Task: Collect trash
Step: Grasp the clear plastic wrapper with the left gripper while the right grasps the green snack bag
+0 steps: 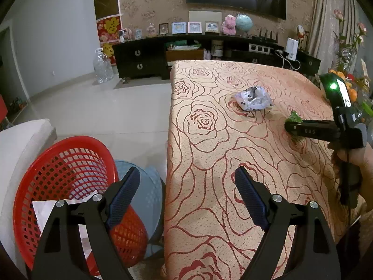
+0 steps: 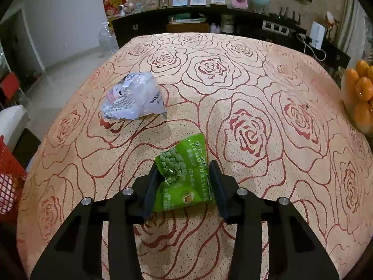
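Note:
A green snack packet (image 2: pixel 179 177) lies on the rose-patterned tablecloth (image 2: pixel 256 81), and my right gripper (image 2: pixel 184 163) is shut on it, one pad pressing each side. In the left wrist view that right gripper (image 1: pixel 291 126) reaches in from the right, with a bit of green packet (image 1: pixel 295 116) at its tip. A crumpled white plastic wrapper (image 2: pixel 135 100) (image 1: pixel 254 99) sits farther out on the cloth, apart from both grippers. My left gripper (image 1: pixel 186 172) is open and holds nothing, hanging over the table's left edge. A red mesh basket (image 1: pixel 70 163) with white paper (image 1: pixel 46 210) in it stands below, to its left.
A pale blue mesh basket (image 1: pixel 149 186) stands beside the red one, and a white cushion (image 1: pixel 21 140) lies left of them. Oranges (image 2: pixel 361 86) are piled at the table's right edge. A dark cabinet (image 1: pixel 139 60) and a large water bottle (image 1: pixel 102 66) stand beyond.

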Tool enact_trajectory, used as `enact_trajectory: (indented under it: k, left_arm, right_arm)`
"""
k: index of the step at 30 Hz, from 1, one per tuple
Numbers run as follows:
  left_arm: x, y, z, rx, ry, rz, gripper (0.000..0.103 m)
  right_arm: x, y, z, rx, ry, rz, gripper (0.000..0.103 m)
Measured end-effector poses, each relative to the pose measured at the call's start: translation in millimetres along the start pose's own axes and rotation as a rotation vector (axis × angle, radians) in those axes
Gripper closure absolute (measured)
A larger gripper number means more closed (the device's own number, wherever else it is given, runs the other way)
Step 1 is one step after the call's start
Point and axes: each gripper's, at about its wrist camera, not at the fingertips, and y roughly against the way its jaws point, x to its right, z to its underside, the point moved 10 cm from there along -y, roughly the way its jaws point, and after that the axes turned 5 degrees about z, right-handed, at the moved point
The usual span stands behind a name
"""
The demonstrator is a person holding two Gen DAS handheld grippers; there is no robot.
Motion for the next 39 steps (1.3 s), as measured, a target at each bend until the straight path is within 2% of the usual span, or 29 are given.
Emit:
enact_trajectory:
  k: [5,10,14,18,23,26,34,39]
  left_arm:
    - [-1,-13,-1,-0.024,-0.009,-0.022,0.023]
    - [1,-29,-15,-0.055,0.038,0.003,0.023]
    - [17,-41,-38,-0.038,0.001,0.020,0.022]
    - [40,-65,-67,-0.039,-0.020,0.069,0.022]
    - [82,-98,-104,-0.026,-0.100,0.147,0.022]
    - [105,-126,-113,-0.061,-0.181,0.168,0.022]
    - [139,-186,-103,-0.149,-0.321,0.180,0.022]
    - [153,-200,-103,-0.158,-0.382,0.184,0.023]
  right_arm:
    - [-1,8,0,-0.030,0.022,-0.026,0.064]
    - [2,34,-10,0.009,0.069,-0.033,0.064]
    - [13,44,-10,0.024,-0.001,-0.072,0.064]
    - [31,43,-4,0.002,-0.069,-0.082,0.064]
    - [52,39,-2,-0.018,-0.129,-0.071,0.064]
    - [57,38,-5,-0.021,-0.153,-0.071,0.064]
    - [59,40,-4,-0.043,-0.198,-0.086,0.064]
    - [57,40,-2,-0.053,-0.210,-0.090,0.064]
